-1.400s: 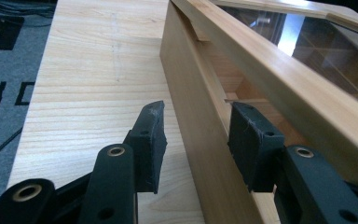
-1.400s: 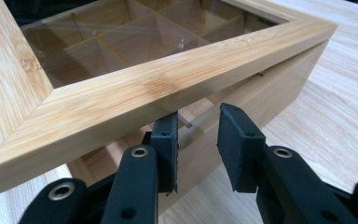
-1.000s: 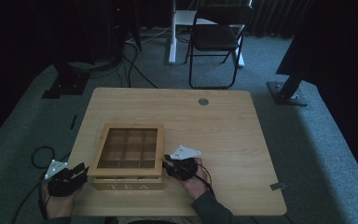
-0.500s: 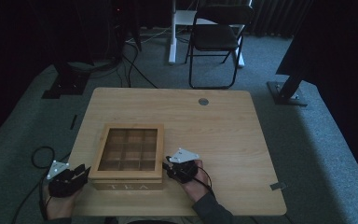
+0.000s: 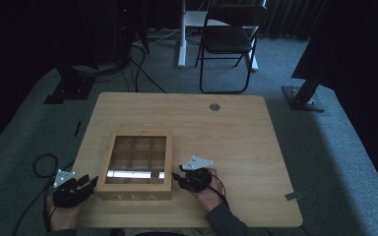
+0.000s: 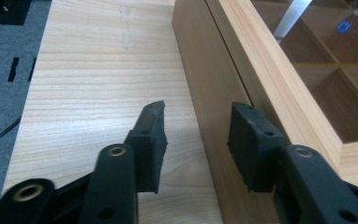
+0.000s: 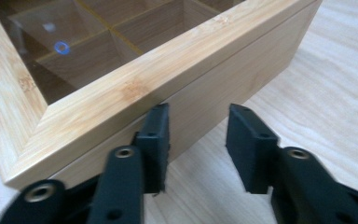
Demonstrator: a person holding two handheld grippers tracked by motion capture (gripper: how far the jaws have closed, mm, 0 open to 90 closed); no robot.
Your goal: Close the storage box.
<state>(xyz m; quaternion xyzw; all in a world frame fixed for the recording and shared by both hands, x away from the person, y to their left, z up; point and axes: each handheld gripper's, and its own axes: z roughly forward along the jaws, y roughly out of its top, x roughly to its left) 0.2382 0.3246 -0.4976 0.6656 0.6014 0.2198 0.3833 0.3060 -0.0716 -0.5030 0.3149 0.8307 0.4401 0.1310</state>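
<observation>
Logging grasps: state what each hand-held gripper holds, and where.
Nothing is held. Both the left hand-held gripper and right hand-held gripper are open beside the wooden tea box.

Your left hand (image 5: 61, 216) runs off the bottom edge of the high view, so you lose the wrist and forearm there. In the left gripper view the wooden box (image 6: 279, 88) is cut by the right and top edges, and its far end stays out of frame. In the right gripper view the box's near corner slips past the left edge, and you cannot tell whether the left gripper (image 6: 196, 140) or the right gripper (image 7: 198, 149) touches its side wall. A bright glare streak on the glass lid (image 5: 138, 162) hides the compartments beneath it.
</observation>
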